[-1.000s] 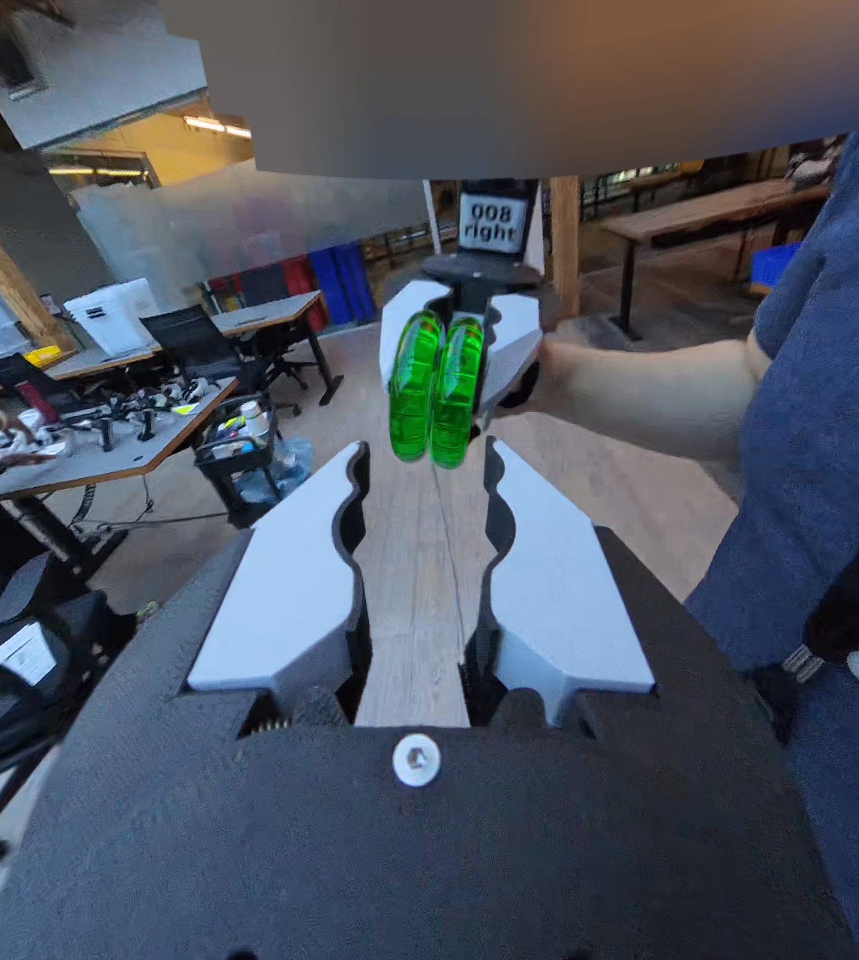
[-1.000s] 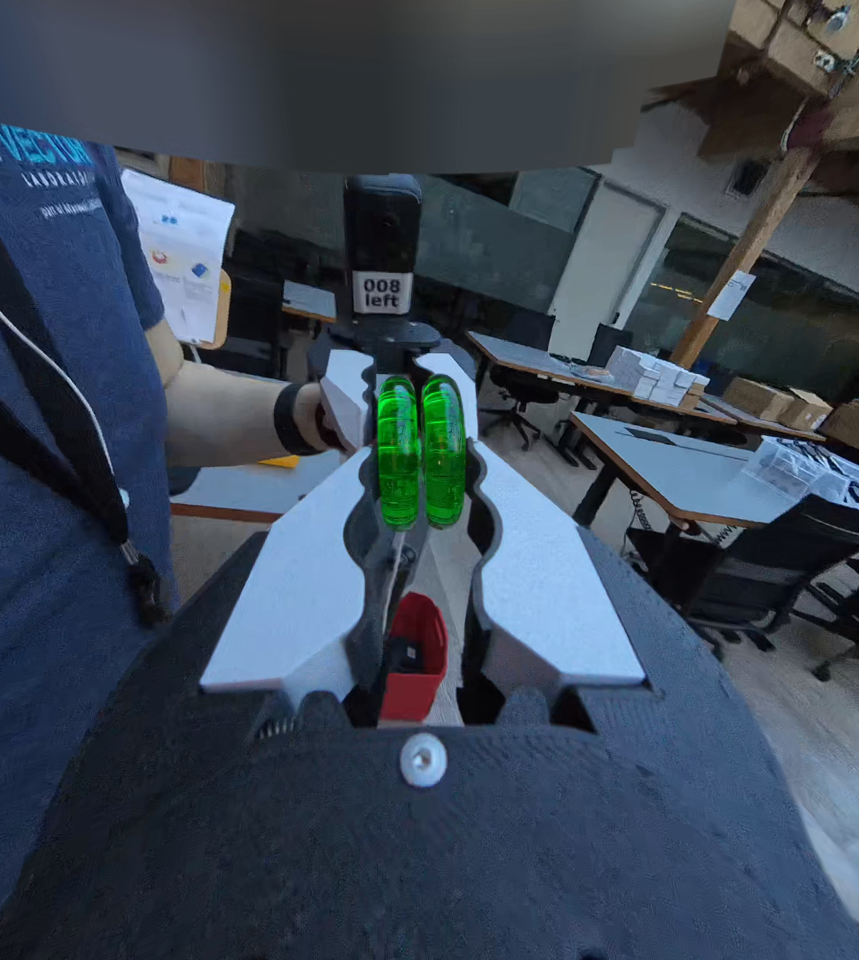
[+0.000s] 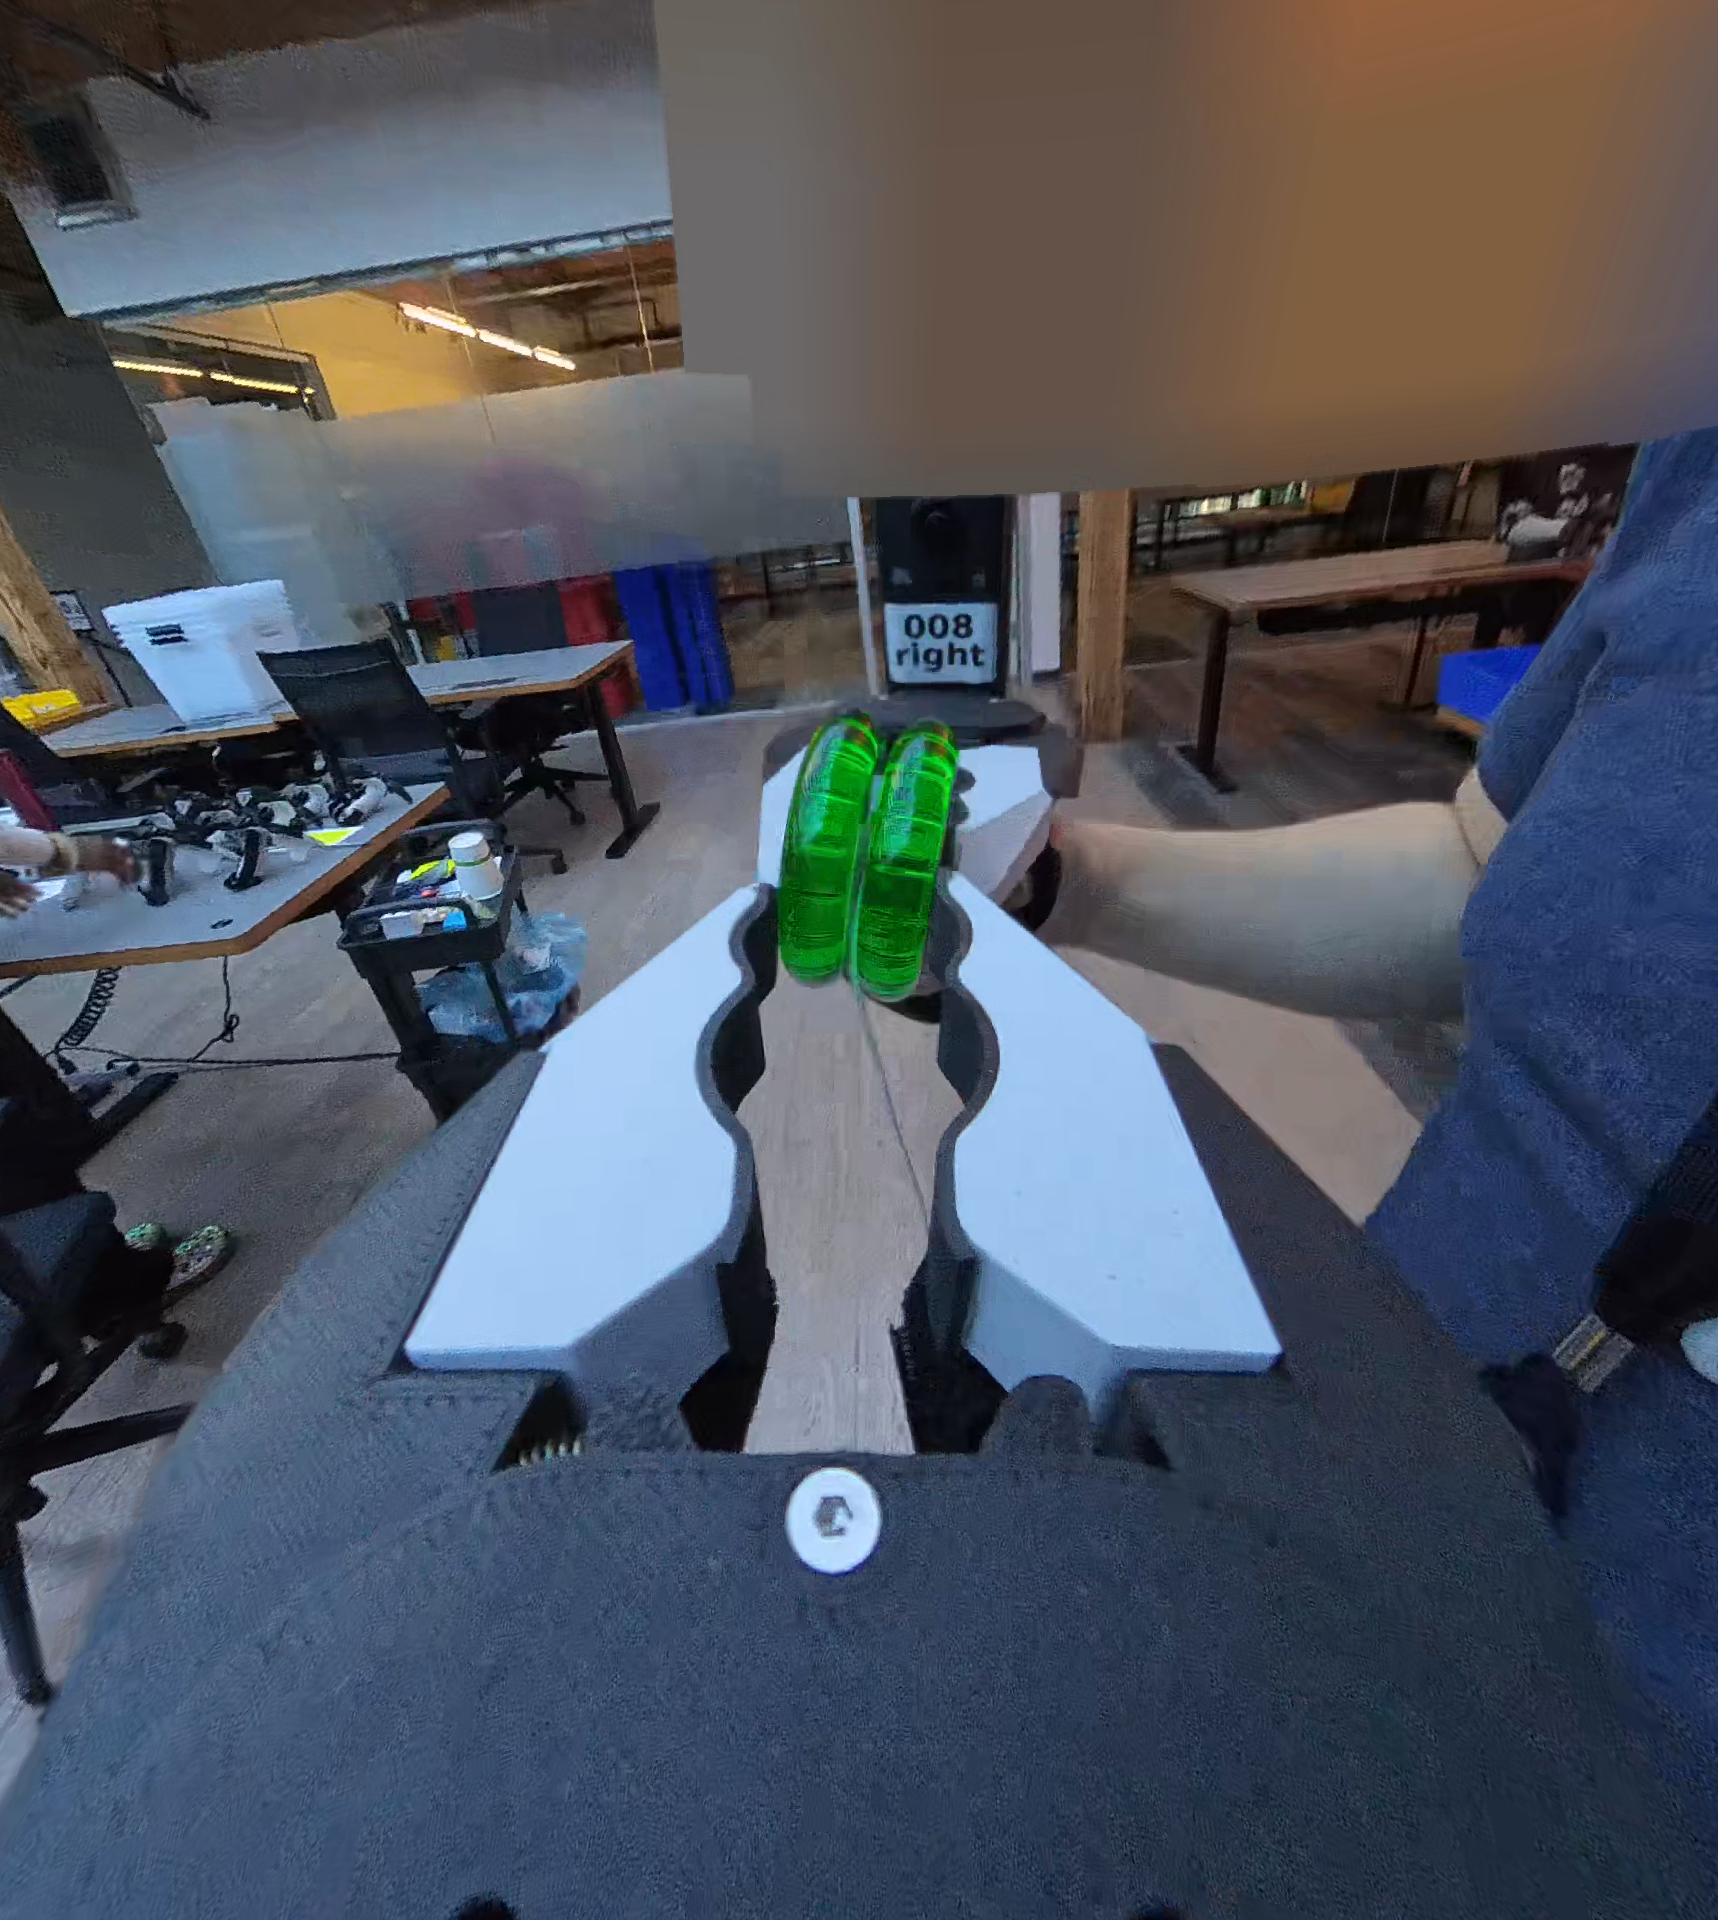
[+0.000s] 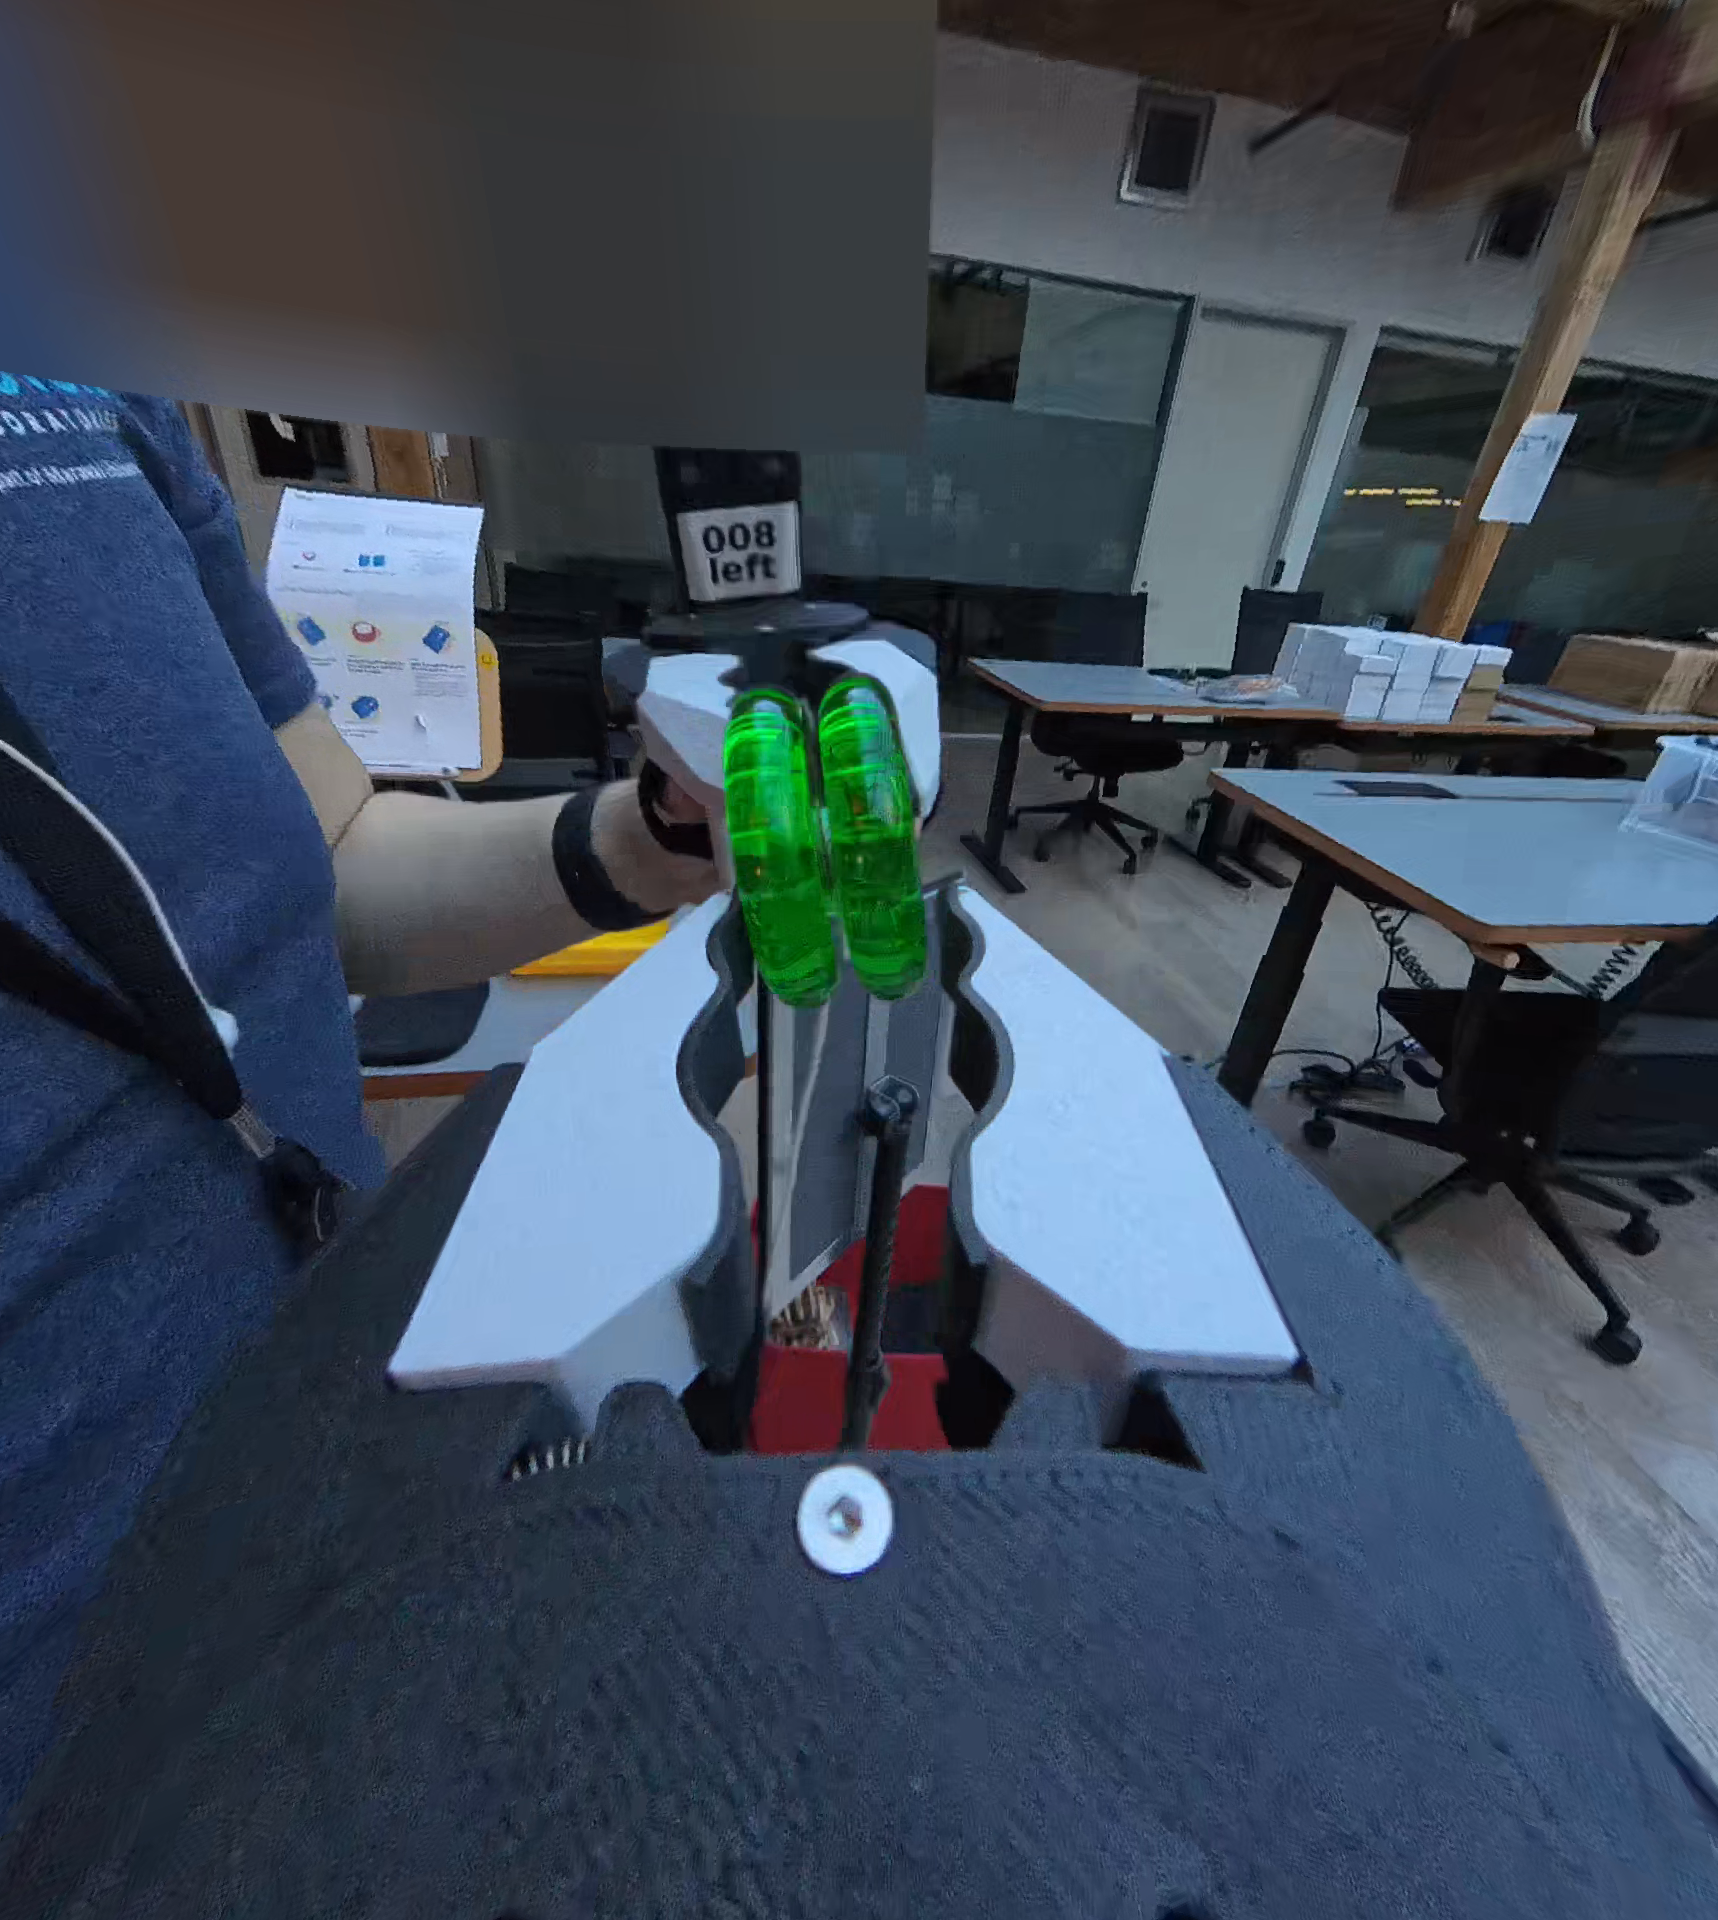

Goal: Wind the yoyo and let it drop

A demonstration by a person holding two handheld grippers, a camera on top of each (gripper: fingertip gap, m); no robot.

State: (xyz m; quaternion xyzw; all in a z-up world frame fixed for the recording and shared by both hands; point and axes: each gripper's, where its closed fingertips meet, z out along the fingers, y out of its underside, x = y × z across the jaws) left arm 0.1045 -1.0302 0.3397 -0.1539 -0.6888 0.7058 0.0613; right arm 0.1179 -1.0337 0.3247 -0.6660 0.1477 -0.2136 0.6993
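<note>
Reaching in with fingers narrowly parted and gripping nothing: black-and-white left gripper [image 3: 850,914]. Trailing back toward its right finger: thin pale string [image 3: 896,1112]. Held edge-on at those tips: translucent green plastic yoyo [image 3: 824,852], clamped between the fingertips of the opposing black-and-white right gripper [image 4: 839,914].

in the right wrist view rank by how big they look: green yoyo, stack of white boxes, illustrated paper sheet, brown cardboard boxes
1. green yoyo, though it is nearest the camera
2. illustrated paper sheet
3. stack of white boxes and brown cardboard boxes: alike, both far off, no ranking
</note>
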